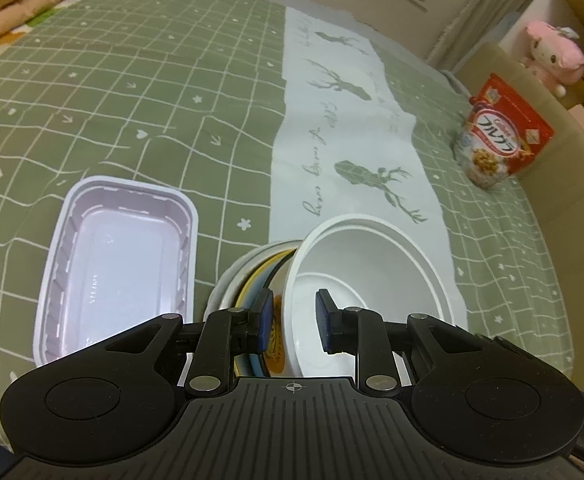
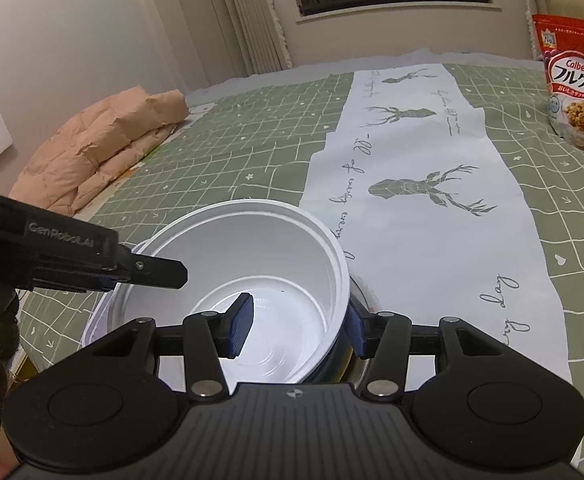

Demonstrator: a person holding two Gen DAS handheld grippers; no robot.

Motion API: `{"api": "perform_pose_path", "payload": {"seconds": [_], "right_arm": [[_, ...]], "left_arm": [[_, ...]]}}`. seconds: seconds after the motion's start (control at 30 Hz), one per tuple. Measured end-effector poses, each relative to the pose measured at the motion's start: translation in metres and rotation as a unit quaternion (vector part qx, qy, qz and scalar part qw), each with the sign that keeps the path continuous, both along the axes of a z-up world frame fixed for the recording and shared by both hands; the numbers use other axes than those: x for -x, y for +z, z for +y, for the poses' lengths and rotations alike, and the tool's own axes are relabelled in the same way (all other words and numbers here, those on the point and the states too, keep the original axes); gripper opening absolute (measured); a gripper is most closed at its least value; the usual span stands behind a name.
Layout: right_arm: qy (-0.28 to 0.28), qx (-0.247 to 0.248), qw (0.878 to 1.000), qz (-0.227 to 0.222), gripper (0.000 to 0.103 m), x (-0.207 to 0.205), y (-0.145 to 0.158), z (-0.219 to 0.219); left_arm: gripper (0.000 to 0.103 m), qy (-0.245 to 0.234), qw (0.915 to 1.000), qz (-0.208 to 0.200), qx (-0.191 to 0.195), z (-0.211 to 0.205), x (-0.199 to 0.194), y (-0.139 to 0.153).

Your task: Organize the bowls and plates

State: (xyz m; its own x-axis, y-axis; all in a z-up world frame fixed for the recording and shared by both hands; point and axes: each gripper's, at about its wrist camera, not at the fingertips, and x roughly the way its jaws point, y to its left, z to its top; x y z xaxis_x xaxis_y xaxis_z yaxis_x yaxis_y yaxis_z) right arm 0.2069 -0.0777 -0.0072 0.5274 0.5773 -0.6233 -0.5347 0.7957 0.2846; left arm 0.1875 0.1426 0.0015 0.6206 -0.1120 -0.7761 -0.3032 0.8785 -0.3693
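Observation:
A white plastic bowl (image 1: 372, 264) (image 2: 251, 248) sits tilted on a stack of bowls (image 1: 247, 276) with yellow, blue and dark rims. My left gripper (image 1: 295, 314) straddles the bowl's near wall, one pad outside over the stack and one pad inside. Whether the pads press on the wall I cannot make out. My right gripper (image 2: 298, 326) straddles the opposite wall. Its left pad hangs free well inside the bowl and its right pad lies by the outer side, so it is open. The left gripper's finger (image 2: 159, 272) crosses the bowl's rim in the right wrist view.
An empty lilac rectangular tray (image 1: 119, 256) lies left of the stack on the green checked cloth (image 1: 131, 80). A white deer-print runner (image 1: 344, 152) stretches away behind the bowls. A red cereal bag (image 1: 500, 132) stands far right, and a folded peach quilt (image 2: 103, 144) far left.

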Motion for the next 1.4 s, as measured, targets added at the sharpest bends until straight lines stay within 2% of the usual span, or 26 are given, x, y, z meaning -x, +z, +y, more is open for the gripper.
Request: {"api": "perform_pose_path", "payload": {"seconds": [0.23, 0.5, 0.63, 0.77, 0.93, 1.03, 1.2, 1.33, 1.4], "right_arm": [[-0.003, -0.021, 1.0, 0.011, 0.049, -0.003, 0.002, -0.012], [-0.043, -0.021, 0.997, -0.052, 0.049, 0.006, 0.041, -0.02], [-0.043, -0.02, 0.996, -0.081, 0.049, 0.01, 0.065, 0.0], [-0.018, -0.004, 0.996, -0.086, 0.049, 0.011, 0.079, 0.037], [0.036, 0.007, 0.999, -0.036, 0.049, -0.003, 0.084, 0.091], [0.065, 0.042, 0.997, 0.006, 0.049, -0.02, 0.081, 0.127], [0.073, 0.126, 0.988, 0.051, 0.049, -0.052, 0.064, 0.176], [0.078, 0.161, 0.979, 0.097, 0.049, -0.066, 0.045, 0.2], [0.082, 0.175, 0.975, 0.108, 0.049, -0.07, 0.035, 0.213]], "left_arm": [[0.026, 0.017, 0.9998, 0.001, -0.004, -0.001, 0.007, 0.004], [0.026, 0.024, 0.9979, -0.056, 0.022, 0.022, 0.039, 0.019], [0.026, 0.044, 0.9958, -0.078, 0.02, 0.05, 0.053, 0.02], [0.026, 0.079, 0.9942, -0.074, 0.002, 0.081, 0.066, 0.009], [0.026, 0.097, 0.9931, -0.066, -0.002, 0.114, 0.084, -0.008], [0.026, 0.104, 0.9927, -0.061, -0.01, 0.128, 0.088, -0.015], [0.026, 0.085, 0.9951, -0.049, 0.003, 0.139, 0.074, -0.032], [0.026, 0.086, 0.9955, -0.026, -0.03, 0.137, 0.063, -0.045], [0.026, 0.077, 0.9964, -0.015, -0.032, 0.136, 0.059, -0.054]]}}
